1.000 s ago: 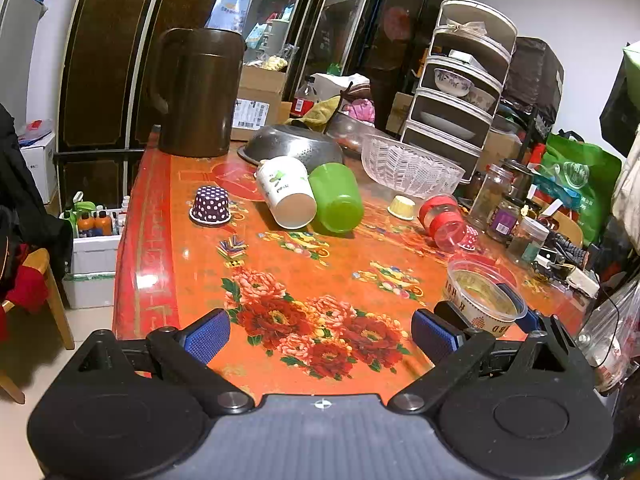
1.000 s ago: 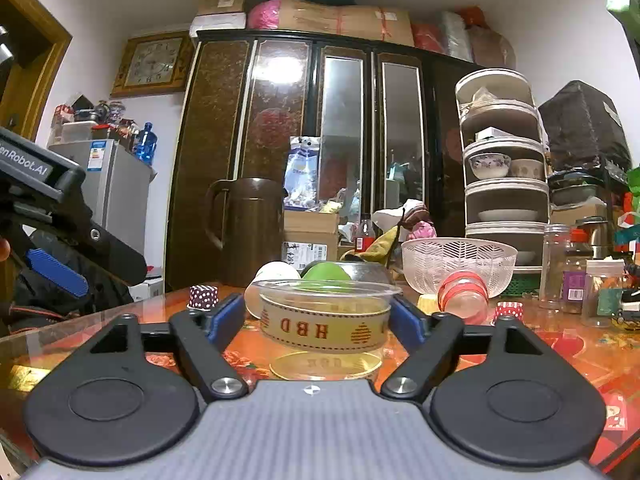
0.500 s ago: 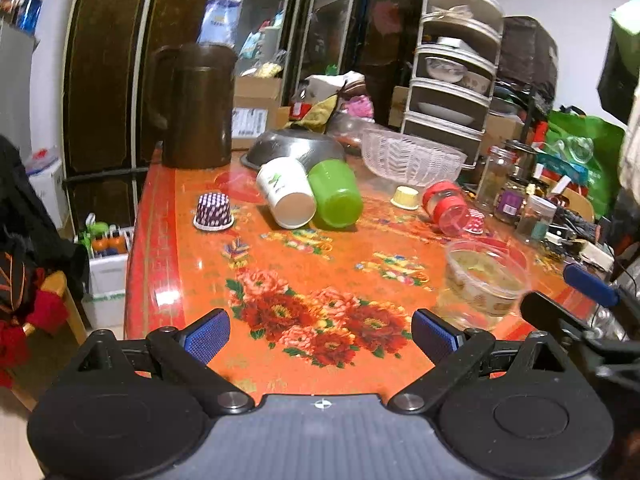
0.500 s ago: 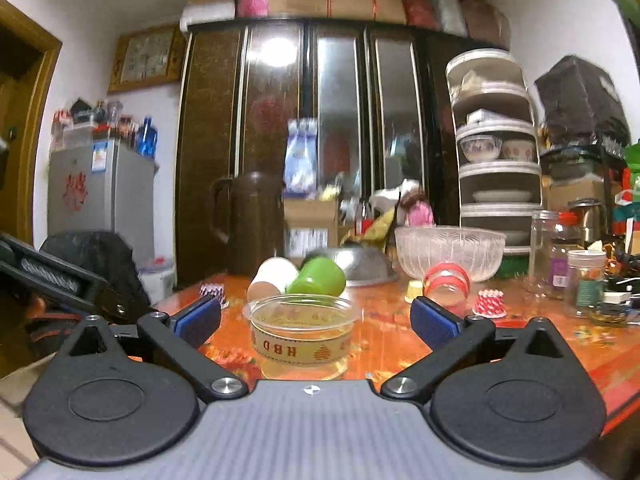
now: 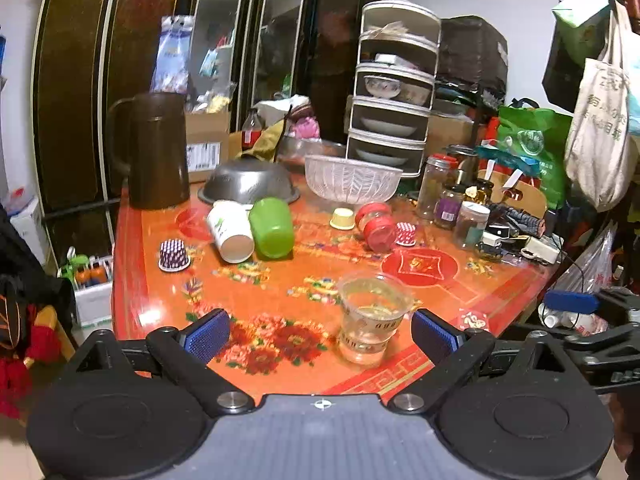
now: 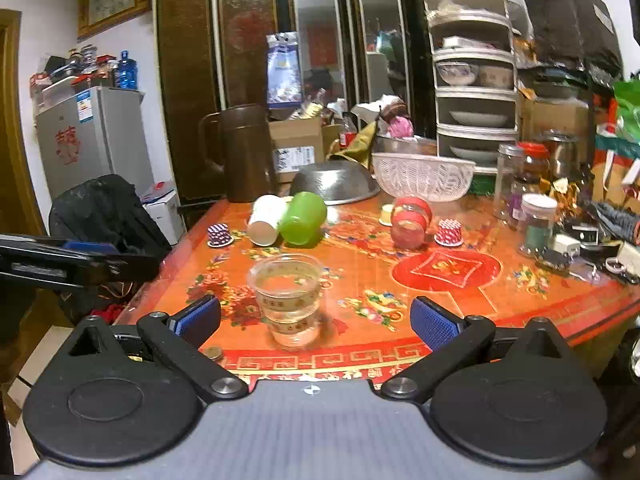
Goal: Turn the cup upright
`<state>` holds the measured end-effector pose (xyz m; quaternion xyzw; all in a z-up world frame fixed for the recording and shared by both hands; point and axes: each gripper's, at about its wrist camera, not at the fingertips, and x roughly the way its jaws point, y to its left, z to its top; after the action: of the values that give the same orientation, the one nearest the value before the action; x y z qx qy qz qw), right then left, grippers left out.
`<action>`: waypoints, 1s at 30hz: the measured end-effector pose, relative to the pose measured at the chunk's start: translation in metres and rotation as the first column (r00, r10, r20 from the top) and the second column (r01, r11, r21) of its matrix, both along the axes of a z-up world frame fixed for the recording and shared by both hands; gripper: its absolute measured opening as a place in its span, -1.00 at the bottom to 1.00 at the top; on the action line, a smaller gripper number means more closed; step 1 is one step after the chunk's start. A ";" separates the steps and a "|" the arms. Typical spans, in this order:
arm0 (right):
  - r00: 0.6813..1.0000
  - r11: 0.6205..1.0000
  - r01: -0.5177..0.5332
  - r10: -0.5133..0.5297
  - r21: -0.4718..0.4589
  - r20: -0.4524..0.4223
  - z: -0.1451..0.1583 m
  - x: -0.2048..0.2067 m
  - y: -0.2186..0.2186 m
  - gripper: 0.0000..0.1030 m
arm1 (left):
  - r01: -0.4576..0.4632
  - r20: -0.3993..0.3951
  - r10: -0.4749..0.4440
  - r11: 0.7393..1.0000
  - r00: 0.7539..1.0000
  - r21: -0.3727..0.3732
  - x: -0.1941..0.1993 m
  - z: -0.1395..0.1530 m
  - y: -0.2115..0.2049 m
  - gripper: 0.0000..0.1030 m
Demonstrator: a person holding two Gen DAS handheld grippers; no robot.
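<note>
Right wrist view first: we see the clear plastic cup (image 6: 289,300) standing mouth-up near the front edge of the table (image 6: 460,312), ahead of the right gripper (image 6: 316,316), whose jaws are spread wide and touch nothing. In the left wrist view the same cup (image 5: 374,320) stands ahead and to the right of center of the left gripper (image 5: 320,334), likewise spread wide with nothing between its pads. We judge this cup done. Farther back, a white paper cup (image 6: 266,220) and a green cup (image 6: 302,218) lie on their sides, touching each other. If one of those is next, we should approach low, close on the wall near the rim, lift slightly, then rotate so the base lands flat; the glossy top may let a cup slide. Around them sit a metal bowl (image 6: 336,186), a clear basket (image 6: 422,176), a brown pitcher (image 6: 244,152), jars and foil capsules. Behind stand dark cabinets, a stacked dish rack and a small fridge (image 6: 94,140).
</note>
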<state>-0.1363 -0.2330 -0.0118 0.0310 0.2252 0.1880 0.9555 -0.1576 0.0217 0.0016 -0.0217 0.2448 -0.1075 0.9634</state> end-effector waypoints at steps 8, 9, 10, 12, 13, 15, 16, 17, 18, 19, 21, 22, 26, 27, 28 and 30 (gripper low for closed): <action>0.996 1.000 -0.005 0.006 0.012 -0.087 -0.011 0.014 -0.006 0.98 | -0.003 -0.012 0.003 1.000 1.000 0.019 0.002 -0.002 -0.012 0.92; 0.996 1.000 -0.008 0.010 0.017 -0.091 -0.011 0.014 -0.006 0.98 | -0.005 -0.014 0.005 1.000 1.000 0.024 0.003 -0.003 -0.013 0.92; 0.996 1.000 -0.010 0.012 0.024 -0.092 -0.011 0.014 -0.006 0.98 | -0.007 -0.015 0.007 1.000 1.000 0.028 0.003 -0.003 -0.014 0.92; 0.996 0.999 -0.013 0.016 0.033 -0.091 -0.010 0.013 -0.006 0.98 | -0.007 -0.024 0.008 1.000 1.000 0.030 0.004 -0.004 -0.015 0.92; 0.996 0.999 -0.014 0.017 0.037 -0.090 -0.010 0.012 -0.006 0.98 | -0.006 -0.031 0.007 1.000 1.000 0.029 0.004 -0.004 -0.014 0.92; 0.996 0.999 -0.019 0.023 0.044 -0.088 -0.009 0.011 -0.004 0.98 | -0.005 -0.044 0.006 1.000 0.999 0.026 0.007 -0.006 -0.014 0.92; 0.996 0.999 -0.022 0.026 0.045 -0.088 -0.009 0.010 -0.004 0.98 | -0.007 -0.047 0.008 1.000 0.999 0.027 0.007 -0.007 -0.014 0.92; 0.996 0.999 -0.024 0.028 0.045 -0.087 -0.009 0.010 -0.003 0.98 | -0.009 -0.048 0.010 1.000 0.999 0.027 0.007 -0.007 -0.014 0.92; 0.996 0.999 -0.025 0.029 0.045 -0.086 -0.009 0.010 -0.003 0.98 | -0.010 -0.048 0.011 1.000 0.999 0.028 0.007 -0.008 -0.014 0.92; 0.996 0.999 -0.025 0.029 0.046 -0.086 -0.008 0.010 -0.002 0.98 | -0.011 -0.048 0.012 1.000 0.999 0.028 0.007 -0.008 -0.014 0.92; 0.996 0.999 -0.022 0.026 0.049 -0.088 -0.008 0.010 -0.002 0.98 | -0.014 -0.049 0.015 0.999 0.999 0.030 0.007 -0.009 -0.013 0.92; 0.996 0.998 -0.021 0.026 0.053 -0.089 -0.008 0.011 -0.003 0.98 | -0.015 -0.051 0.017 0.999 0.999 0.032 0.007 -0.009 -0.013 0.92; 0.996 0.998 -0.012 0.017 0.060 -0.086 -0.008 0.011 -0.005 0.98 | -0.017 -0.058 0.020 0.999 0.998 0.037 0.009 -0.011 -0.014 0.92; 0.996 0.998 -0.011 0.016 0.061 -0.085 -0.008 0.010 -0.005 0.98 | -0.017 -0.061 0.019 0.999 0.998 0.037 0.010 -0.012 -0.014 0.92; 0.996 0.998 -0.012 0.017 0.062 -0.085 -0.008 0.011 -0.005 0.98 | -0.016 -0.063 0.019 0.999 0.998 0.037 0.010 -0.012 -0.014 0.92; 0.996 0.998 -0.018 0.023 0.063 -0.083 -0.009 0.011 -0.005 0.98 | -0.015 -0.066 0.018 0.999 0.998 0.035 0.011 -0.013 -0.014 0.92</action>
<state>-0.1252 -0.2380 -0.0204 0.0661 0.2593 0.2031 0.9419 -0.1469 0.0076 -0.0110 -0.0105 0.2781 -0.0944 0.9558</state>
